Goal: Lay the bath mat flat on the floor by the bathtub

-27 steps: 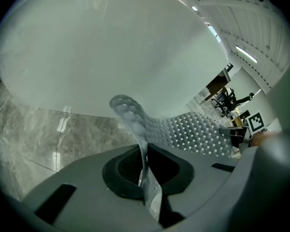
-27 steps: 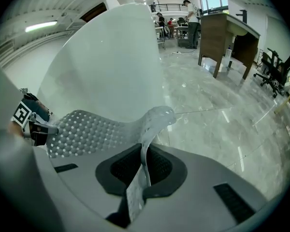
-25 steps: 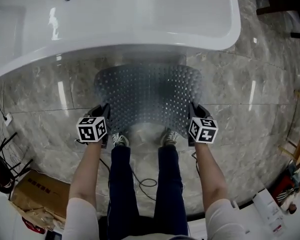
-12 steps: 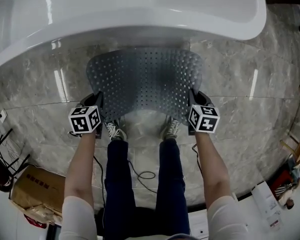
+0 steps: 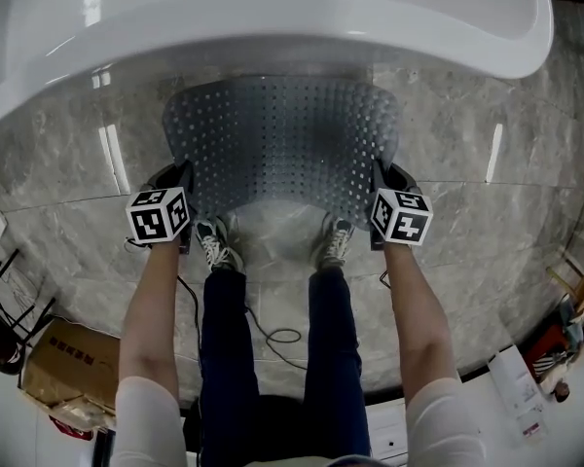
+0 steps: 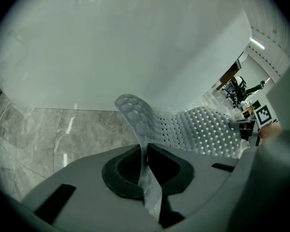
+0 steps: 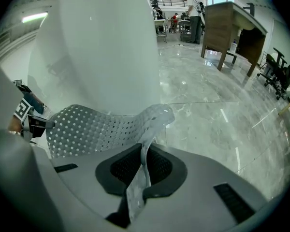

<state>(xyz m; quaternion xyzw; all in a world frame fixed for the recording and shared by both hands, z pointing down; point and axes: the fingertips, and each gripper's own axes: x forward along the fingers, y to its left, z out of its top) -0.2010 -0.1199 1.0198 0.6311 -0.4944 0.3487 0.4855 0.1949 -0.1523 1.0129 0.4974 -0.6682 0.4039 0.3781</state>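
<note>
A translucent grey bath mat (image 5: 282, 144) with rows of small holes hangs stretched between my two grippers, just above the marble floor (image 5: 58, 232) beside the white bathtub (image 5: 273, 17). My left gripper (image 5: 180, 185) is shut on the mat's left near corner; in the left gripper view the mat's edge (image 6: 144, 149) runs between the pads. My right gripper (image 5: 382, 183) is shut on the right near corner, the mat's edge (image 7: 144, 158) pinched in the right gripper view. The mat's middle sags toward my feet (image 5: 273, 241).
The tub's curved wall (image 6: 125, 47) stands close ahead of both grippers. A cardboard box (image 5: 63, 363) lies at the lower left, a cable (image 5: 273, 334) trails on the floor behind my legs, and a wooden desk (image 7: 232, 28) stands far off to the right.
The mat and both grippers have moved forward toward the tub; the mat's far edge now lies nearer the tub's base, and the left gripper has spread slightly leftward.
</note>
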